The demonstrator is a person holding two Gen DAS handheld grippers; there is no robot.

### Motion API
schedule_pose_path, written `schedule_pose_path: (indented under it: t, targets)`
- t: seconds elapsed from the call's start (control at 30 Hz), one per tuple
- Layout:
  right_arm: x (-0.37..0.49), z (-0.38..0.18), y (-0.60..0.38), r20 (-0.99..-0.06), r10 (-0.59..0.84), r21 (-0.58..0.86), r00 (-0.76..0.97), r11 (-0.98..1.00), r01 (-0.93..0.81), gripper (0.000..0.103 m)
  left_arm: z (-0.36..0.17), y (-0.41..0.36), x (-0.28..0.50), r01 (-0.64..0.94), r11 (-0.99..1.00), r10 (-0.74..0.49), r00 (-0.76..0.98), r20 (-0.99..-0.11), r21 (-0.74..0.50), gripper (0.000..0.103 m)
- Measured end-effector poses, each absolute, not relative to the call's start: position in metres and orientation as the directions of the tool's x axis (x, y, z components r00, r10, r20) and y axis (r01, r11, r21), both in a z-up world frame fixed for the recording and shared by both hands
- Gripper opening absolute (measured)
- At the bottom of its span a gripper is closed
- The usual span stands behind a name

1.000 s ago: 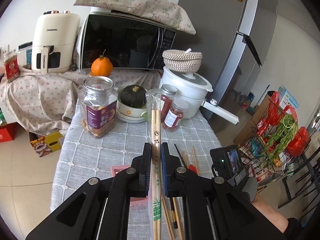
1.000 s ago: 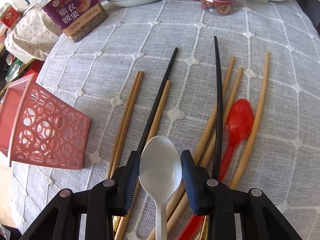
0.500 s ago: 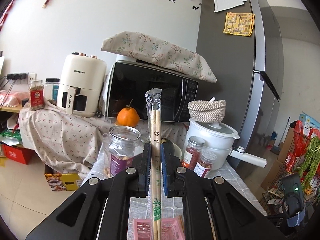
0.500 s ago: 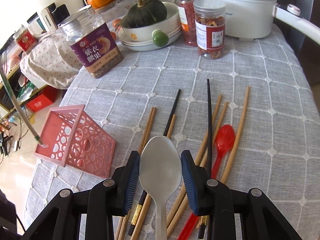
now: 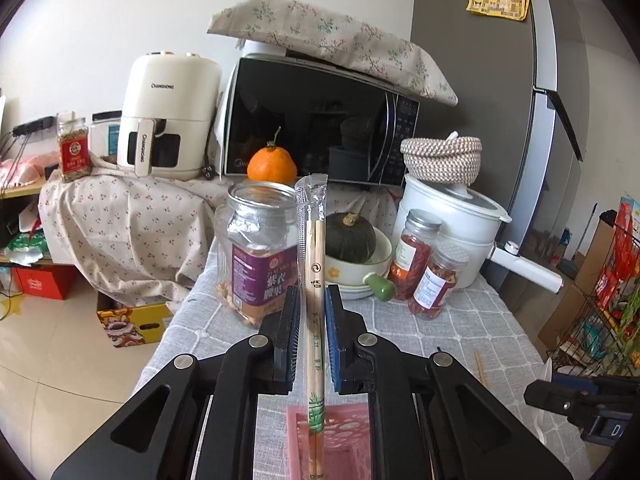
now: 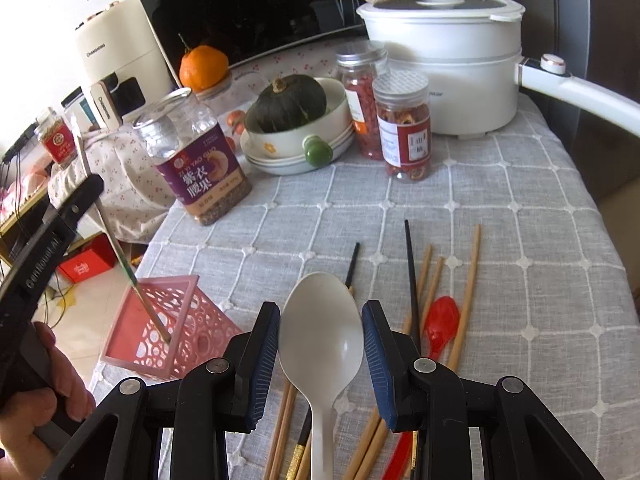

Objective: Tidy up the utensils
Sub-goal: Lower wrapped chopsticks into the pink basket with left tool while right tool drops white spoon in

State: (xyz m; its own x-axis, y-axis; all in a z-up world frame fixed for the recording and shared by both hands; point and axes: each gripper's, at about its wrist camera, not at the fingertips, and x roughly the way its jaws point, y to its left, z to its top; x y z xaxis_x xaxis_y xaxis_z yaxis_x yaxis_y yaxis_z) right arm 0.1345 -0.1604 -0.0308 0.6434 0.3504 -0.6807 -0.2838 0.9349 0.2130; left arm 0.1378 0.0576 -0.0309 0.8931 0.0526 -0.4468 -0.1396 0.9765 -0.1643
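Loosening left hand-held gripper [image 5: 312, 316] straddles plastic-wrapped wooden chopsticks [image 5: 314, 280]; right hand-held gripper [image 6: 321, 344] clamps smooth white spoon [image 6: 320, 332].

Two grippers: left gripper [image 5: 312, 334], right gripper [image 6: 320, 356]. One wrapped chopstick pair [image 5: 315, 300]. One pink basket [image 6: 160, 328]. Two spoons: white spoon [image 6: 320, 332], red spoon [image 6: 440, 326] at 3 o'clock of it. Two black chopsticks [image 6: 411, 276]. Wooden chopsticks [image 6: 468, 280]: several, partly hidden, exact count unclear. Three jars on table [image 6: 500, 240]: one purple-label jar [image 6: 196, 168], two red-filled jars [image 6: 404, 124].
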Motion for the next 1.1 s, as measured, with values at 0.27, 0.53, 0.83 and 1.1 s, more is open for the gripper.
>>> schedule_pose_path:
  t: [0.27,0.53,0.83,1.1]
  targets:
    - [0.125,0.0,-0.148,-0.553,0.391,0.278,0.735,0.919,-0.28,0.038,-0.028,0.06,0.12,-0.076,0.981,-0.043,0.811,-0.584,-0.178,0.043]
    - [0.122,0.024,-0.116,-0.419,0.417,0.33,0.806,0.897,-0.293,0.038,-0.014,0.088,0.094,-0.109,0.978,-0.042,0.733,-0.679,-0.177,0.063]
    - [0.129,0.023,-0.075,-0.311,0.373,0.321,0.874,0.907,-0.273,0.038,-0.034,0.126,0.09,-0.169,0.97,-0.029,0.633,-0.774,-0.174,0.064]
    - [0.146,-0.014,-0.06,-0.378,0.304,0.287,0.874,0.936,-0.201,0.04,-0.036,0.134,0.091,-0.167,0.97,-0.034,0.623,-0.781,-0.176,0.064]
